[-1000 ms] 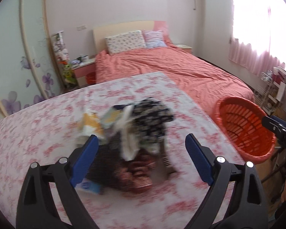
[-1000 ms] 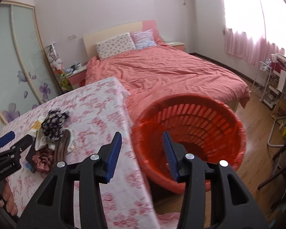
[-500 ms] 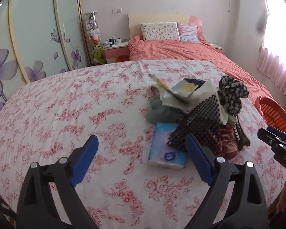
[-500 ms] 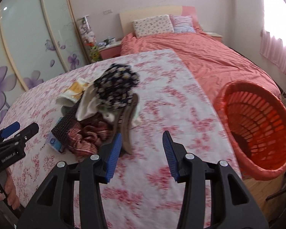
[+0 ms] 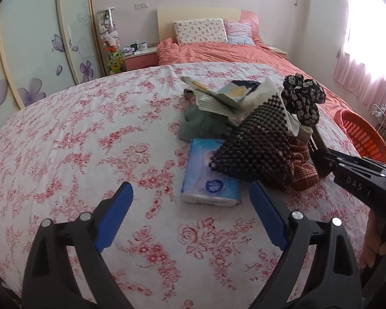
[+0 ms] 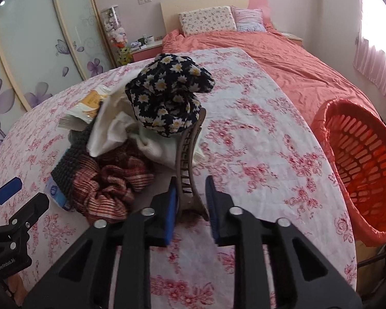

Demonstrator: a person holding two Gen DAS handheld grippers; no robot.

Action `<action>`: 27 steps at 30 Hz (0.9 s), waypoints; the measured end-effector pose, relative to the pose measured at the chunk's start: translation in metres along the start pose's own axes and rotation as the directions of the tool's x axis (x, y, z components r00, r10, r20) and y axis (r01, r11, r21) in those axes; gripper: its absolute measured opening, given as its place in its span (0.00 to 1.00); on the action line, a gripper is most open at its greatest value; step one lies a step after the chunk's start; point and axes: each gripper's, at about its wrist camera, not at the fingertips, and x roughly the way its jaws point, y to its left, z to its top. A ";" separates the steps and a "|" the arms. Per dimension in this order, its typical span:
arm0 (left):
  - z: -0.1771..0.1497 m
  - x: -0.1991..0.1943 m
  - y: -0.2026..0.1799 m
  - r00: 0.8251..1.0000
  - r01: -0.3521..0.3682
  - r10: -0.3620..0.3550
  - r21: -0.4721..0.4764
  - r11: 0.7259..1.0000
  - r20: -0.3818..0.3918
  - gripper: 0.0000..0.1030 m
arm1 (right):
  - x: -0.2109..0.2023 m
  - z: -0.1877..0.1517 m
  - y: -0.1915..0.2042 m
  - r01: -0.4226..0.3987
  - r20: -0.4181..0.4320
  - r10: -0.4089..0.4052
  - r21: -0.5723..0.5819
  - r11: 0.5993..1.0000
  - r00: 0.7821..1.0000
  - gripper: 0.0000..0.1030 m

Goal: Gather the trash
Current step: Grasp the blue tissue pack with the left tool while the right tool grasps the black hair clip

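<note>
A heap of things lies on the floral tablecloth [image 5: 77, 139]: a blue tissue pack [image 5: 208, 177], a black mesh mat [image 5: 257, 141], a daisy-print cloth [image 6: 167, 95], a striped red cloth [image 6: 110, 182], white wrappers [image 5: 218, 95] and a brown hair claw clip [image 6: 190, 164]. My right gripper [image 6: 190, 206] has its jaws closed in around the base of the claw clip. My left gripper [image 5: 190, 219] is open and empty, just in front of the tissue pack.
An orange plastic basket [image 6: 360, 159] stands off the table's right edge, also in the left wrist view [image 5: 360, 134]. A bed with a salmon cover [image 6: 283, 59] lies behind. Sliding wardrobe doors [image 5: 33, 51] stand at the left.
My right gripper has moved forward to the heap and closed its jaws around the claw clip. My left gripper has come a little closer to the tissue pack and stays open.
</note>
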 end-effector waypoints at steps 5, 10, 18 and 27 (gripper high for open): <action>-0.001 0.016 -0.009 0.999 0.009 -0.008 0.019 1.000 -0.050 0.78 | -0.006 -0.001 -0.010 0.015 0.005 -0.015 0.027 1.000 1.000 0.21; 0.002 0.035 -0.008 0.996 -0.008 0.009 0.010 1.000 -0.092 0.74 | -0.002 0.001 -0.006 0.016 0.005 -0.016 0.026 1.000 1.000 0.21; 0.007 0.044 0.028 0.992 -0.047 0.040 -0.056 0.997 -0.122 0.56 | 0.002 0.005 -0.014 0.017 0.006 -0.017 0.042 0.999 1.000 0.21; 0.015 0.050 0.084 0.989 -0.091 0.069 -0.178 0.980 -0.128 0.58 | 0.004 0.007 -0.017 -0.012 0.004 0.012 0.059 0.998 1.000 0.21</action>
